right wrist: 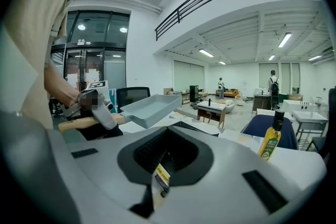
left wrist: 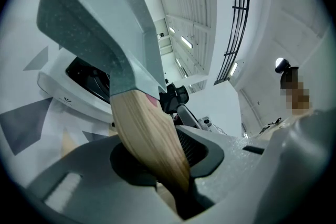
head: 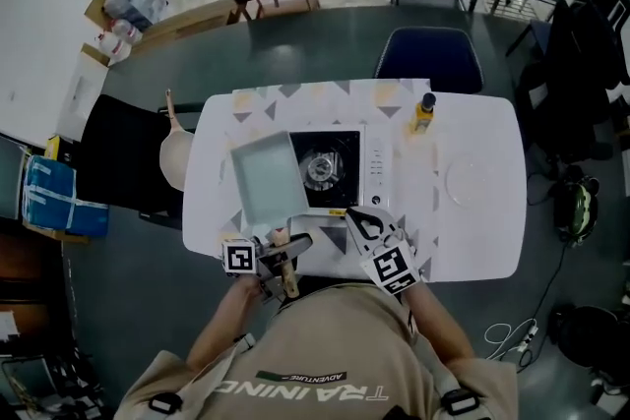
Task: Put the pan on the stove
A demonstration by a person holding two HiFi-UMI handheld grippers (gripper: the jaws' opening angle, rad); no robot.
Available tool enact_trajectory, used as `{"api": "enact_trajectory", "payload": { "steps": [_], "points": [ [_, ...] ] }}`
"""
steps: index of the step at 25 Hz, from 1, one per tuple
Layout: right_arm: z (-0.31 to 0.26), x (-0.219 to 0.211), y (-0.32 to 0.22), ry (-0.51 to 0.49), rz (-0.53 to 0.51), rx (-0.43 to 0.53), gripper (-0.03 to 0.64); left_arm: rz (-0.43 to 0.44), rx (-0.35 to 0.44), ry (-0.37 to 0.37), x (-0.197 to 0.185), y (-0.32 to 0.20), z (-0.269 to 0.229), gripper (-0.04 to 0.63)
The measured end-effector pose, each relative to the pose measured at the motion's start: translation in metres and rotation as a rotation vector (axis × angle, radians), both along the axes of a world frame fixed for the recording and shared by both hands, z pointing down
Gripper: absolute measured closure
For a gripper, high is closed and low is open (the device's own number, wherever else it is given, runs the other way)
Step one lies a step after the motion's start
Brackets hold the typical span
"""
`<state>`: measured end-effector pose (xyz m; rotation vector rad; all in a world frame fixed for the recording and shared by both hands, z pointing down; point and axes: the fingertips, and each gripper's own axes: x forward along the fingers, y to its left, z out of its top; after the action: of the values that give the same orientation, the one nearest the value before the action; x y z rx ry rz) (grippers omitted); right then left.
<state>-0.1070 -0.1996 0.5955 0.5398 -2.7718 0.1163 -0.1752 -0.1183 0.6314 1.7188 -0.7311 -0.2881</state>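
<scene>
A grey rectangular pan (head: 264,177) hangs above the table's left half, its right edge over the left side of the portable stove (head: 325,170). My left gripper (head: 283,258) is shut on the pan's wooden handle (left wrist: 149,136). The left gripper view looks up along the handle at the pan (left wrist: 100,23), with the stove (left wrist: 86,78) under it. My right gripper (head: 366,225) sits at the table's near edge by the stove's front right corner, shut with nothing held. The right gripper view shows the pan (right wrist: 152,107) held roughly level by the left gripper (right wrist: 97,107).
A yellow oil bottle (head: 423,113) stands behind the stove on the right, and a white plate (head: 465,180) lies further right. A wooden board (head: 175,152) and a black chair (head: 123,162) sit off the table's left side. A blue chair (head: 428,57) is at the far edge.
</scene>
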Motion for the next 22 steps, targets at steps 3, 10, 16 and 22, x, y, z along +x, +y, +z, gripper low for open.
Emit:
{"api": "enact_trajectory", "payload": {
  "steps": [3, 10, 16, 22],
  "points": [
    [-0.004, 0.003, -0.006, 0.006, 0.038, 0.007, 0.615, 0.050, 0.009, 0.013, 0.005, -0.012, -0.005, 0.495],
    [-0.009, 0.019, -0.010, 0.016, 0.181, 0.002, 0.615, 0.192, -0.002, 0.017, 0.013, -0.029, 0.001, 0.495],
    [-0.005, 0.028, -0.010, 0.031, 0.267, -0.008, 0.615, 0.279, 0.009, 0.052, 0.021, -0.041, 0.004, 0.494],
    [0.003, 0.040, -0.016, 0.052, 0.315, -0.021, 0.615, 0.333, -0.028, 0.053, 0.027, -0.047, 0.025, 0.494]
  ]
}}
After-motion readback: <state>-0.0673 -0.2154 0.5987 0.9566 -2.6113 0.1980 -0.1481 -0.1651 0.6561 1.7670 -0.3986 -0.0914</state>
